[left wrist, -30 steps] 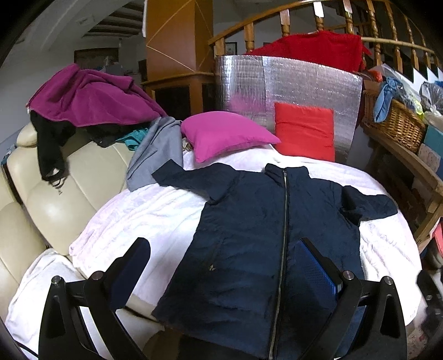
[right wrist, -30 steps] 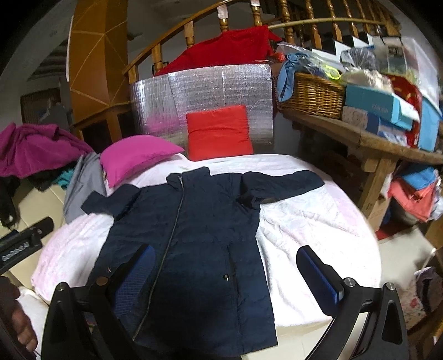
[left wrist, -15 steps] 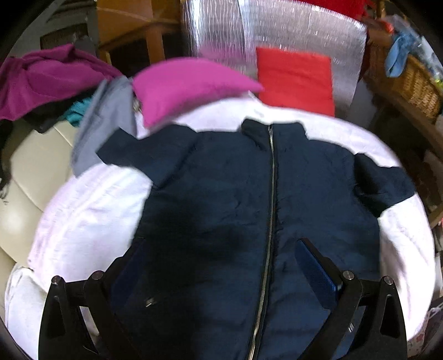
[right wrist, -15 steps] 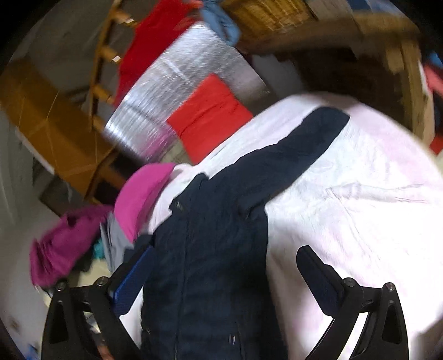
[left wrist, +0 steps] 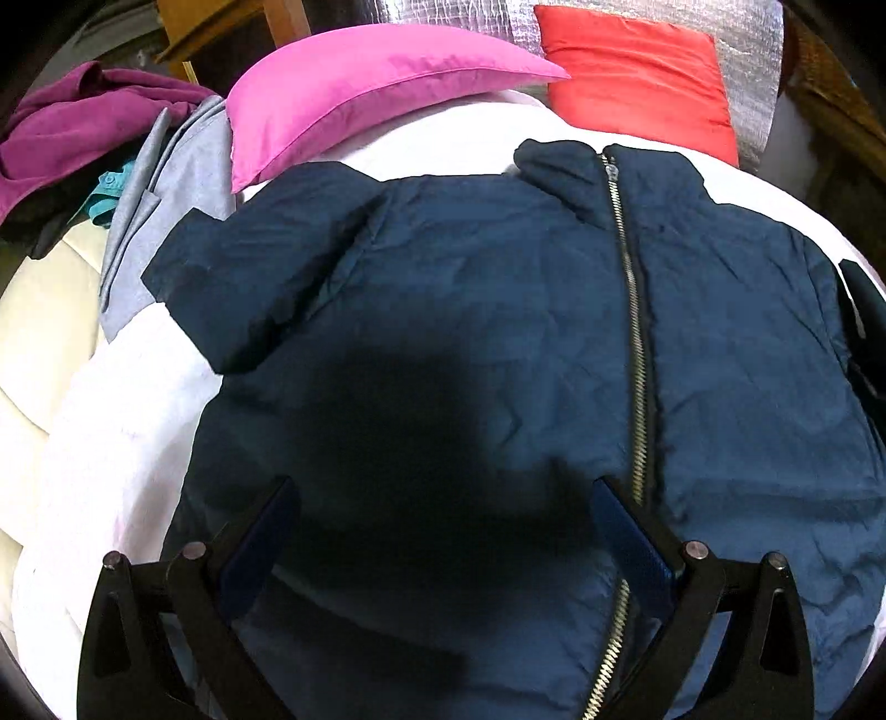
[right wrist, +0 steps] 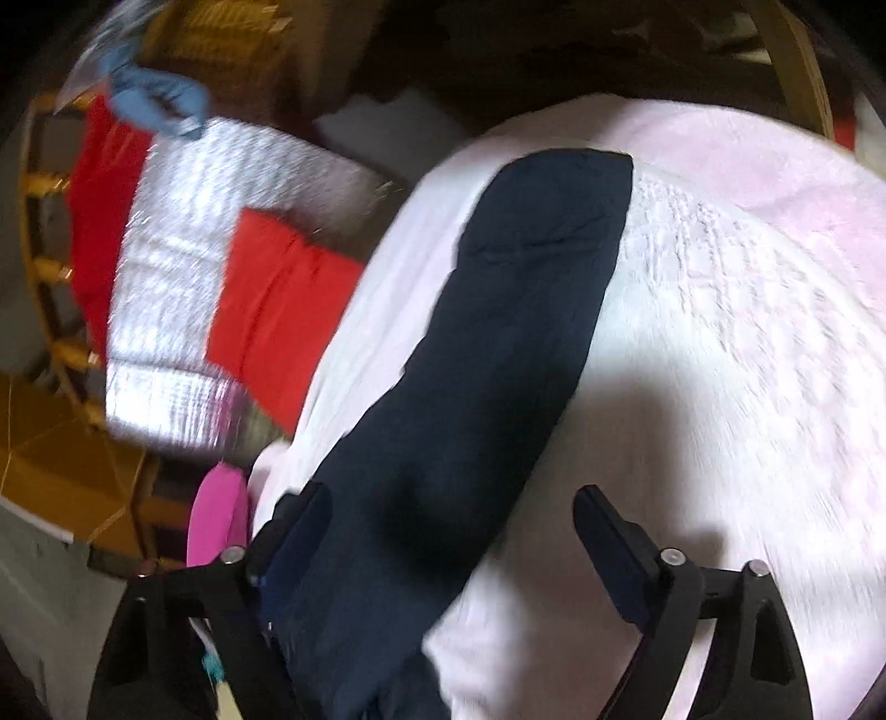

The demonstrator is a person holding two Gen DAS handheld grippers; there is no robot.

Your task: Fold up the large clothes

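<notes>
A navy zip-front jacket (left wrist: 498, 310) lies spread face up on a white-covered round bed (left wrist: 111, 421). My left gripper (left wrist: 443, 520) hovers open over the jacket's left front panel, its shadow falling on the cloth and nothing between its fingers. In the blurred right wrist view one navy sleeve (right wrist: 498, 343) stretches away across the white cover (right wrist: 747, 332). My right gripper (right wrist: 451, 523) is low over that sleeve near the shoulder end. Its jaws are closing with the sleeve between them, and the pads do not press on it.
A pink pillow (left wrist: 365, 88) and a red cushion (left wrist: 637, 72) lie at the bed's head before a silver foil sheet (right wrist: 183, 266). Grey and purple clothes (left wrist: 83, 122) pile on a cream sofa (left wrist: 39, 310) at left. A wicker basket (right wrist: 221, 50) stands beyond.
Both grippers have come down and forward over the jacket. The right one has rolled and swung out along the right sleeve, and its jaws have narrowed a little.
</notes>
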